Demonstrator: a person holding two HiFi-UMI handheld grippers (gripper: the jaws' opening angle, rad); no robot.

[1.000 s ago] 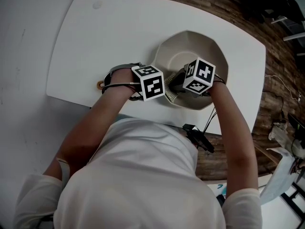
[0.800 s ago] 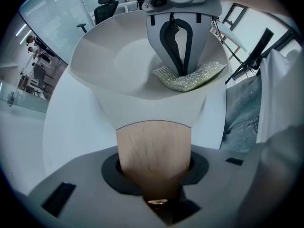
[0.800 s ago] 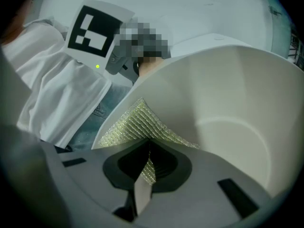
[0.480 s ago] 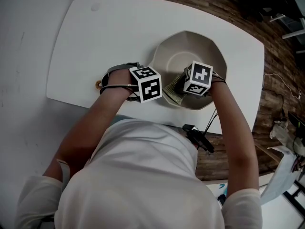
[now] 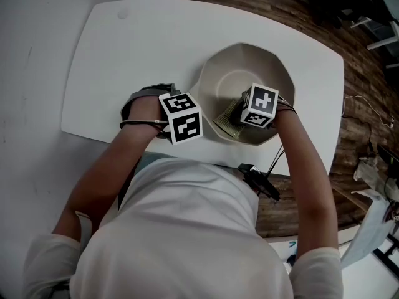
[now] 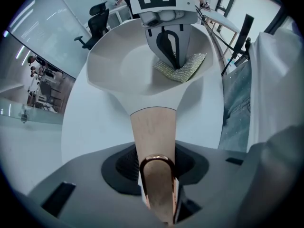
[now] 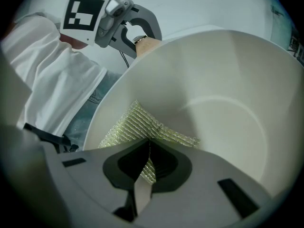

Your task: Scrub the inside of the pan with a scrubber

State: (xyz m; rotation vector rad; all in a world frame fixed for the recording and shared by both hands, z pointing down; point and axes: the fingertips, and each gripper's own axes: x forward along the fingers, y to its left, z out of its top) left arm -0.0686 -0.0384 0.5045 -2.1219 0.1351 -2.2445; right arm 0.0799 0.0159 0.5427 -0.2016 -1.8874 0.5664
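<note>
- Left gripper [image 6: 159,177] has shifted left and toward the person since a second ago; its jaws are clamped on the wooden handle [image 6: 153,132] of the pan [image 5: 249,58].
- Right gripper [image 7: 148,158]: jaws pinched narrow on the scrubber [image 7: 135,122].
- Scrubber lies against the pan's near inner wall.
- Pan is on the white table [image 5: 143,42], toward its near right edge.

White short-sleeved shirt [image 5: 187,229] — left tool [image 6: 159,191] and right tool [image 7: 144,177] grey, with black-and-white marker cubes [image 5: 181,118].
</note>
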